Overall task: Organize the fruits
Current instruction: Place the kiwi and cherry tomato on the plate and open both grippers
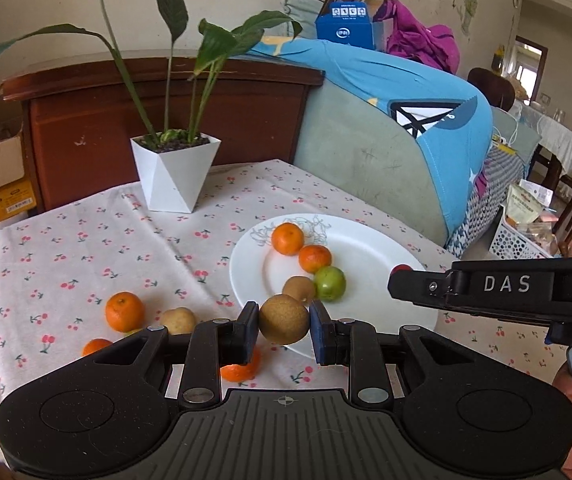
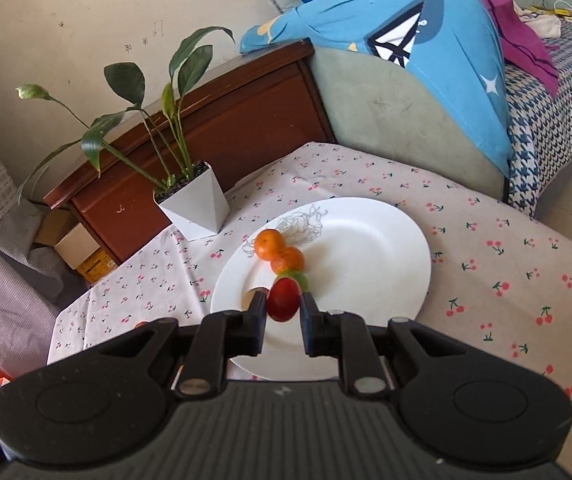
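The left tongs [image 1: 284, 326] were closed on a round brown fruit [image 1: 284, 319], squeezing it at its wide middle just over the near edge of the white plate [image 1: 369, 248]. The right tongs [image 2: 283, 312] were closed on a small red fruit [image 2: 283, 299] above the plate, right behind the row of two oranges [image 2: 280, 252] and a green fruit [image 2: 299, 279]. Both fruits looked light, smooth and round, so I think they could slip or bruise if pinched anywhere but the fat middle, and gently.

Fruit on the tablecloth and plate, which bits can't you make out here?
- Left wrist view: an orange fruit shows only a sliver behind the left tongs, which grip a brown fruit.
- Right wrist view: the green fruit on the plate is mostly hidden by the red fruit in the right tongs.
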A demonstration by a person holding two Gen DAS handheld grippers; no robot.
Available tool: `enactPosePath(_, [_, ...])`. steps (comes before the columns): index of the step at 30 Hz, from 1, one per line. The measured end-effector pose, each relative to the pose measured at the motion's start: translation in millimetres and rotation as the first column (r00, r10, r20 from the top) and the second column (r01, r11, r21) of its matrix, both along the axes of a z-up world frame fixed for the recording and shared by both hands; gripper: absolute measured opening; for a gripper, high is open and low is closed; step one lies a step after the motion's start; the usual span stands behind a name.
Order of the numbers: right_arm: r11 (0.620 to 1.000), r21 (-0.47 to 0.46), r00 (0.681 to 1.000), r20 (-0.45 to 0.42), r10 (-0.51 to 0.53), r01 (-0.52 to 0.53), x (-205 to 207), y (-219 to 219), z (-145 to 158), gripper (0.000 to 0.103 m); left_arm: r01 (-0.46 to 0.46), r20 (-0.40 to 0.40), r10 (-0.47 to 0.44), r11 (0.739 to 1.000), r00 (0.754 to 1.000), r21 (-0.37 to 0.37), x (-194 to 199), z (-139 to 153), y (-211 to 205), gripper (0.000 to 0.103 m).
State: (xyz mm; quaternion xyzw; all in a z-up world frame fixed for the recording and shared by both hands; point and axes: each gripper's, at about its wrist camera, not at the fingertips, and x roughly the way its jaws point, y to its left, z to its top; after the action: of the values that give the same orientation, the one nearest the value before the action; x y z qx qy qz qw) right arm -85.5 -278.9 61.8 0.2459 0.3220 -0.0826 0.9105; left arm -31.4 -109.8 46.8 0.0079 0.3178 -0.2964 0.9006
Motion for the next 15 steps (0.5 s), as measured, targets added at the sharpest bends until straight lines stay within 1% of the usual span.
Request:
enactPosePath(3, [1.0,-0.008,0.999,-0.025,-0.02,0.019,0,-2,-5,0.017,0.011,-0.005,-0.011,1.0,1.0,0.002,2,-4,-9,0.024])
enactPosePath(9, [0.998,0.034,0.996,-0.066,-0.059,0.061,3,-11,-17,0.017,0.014,-0.031,-0.013,1.0,0.999,0.009,10,-14,-20,0.024])
enactPosePath(15, [0.996,0.047,0.993,-0.091,-0.078,0.082,7,-15,-23,0.017,0.019,-0.047,-0.018,1.0,0.999,0.016,18,-21,-28,0.025])
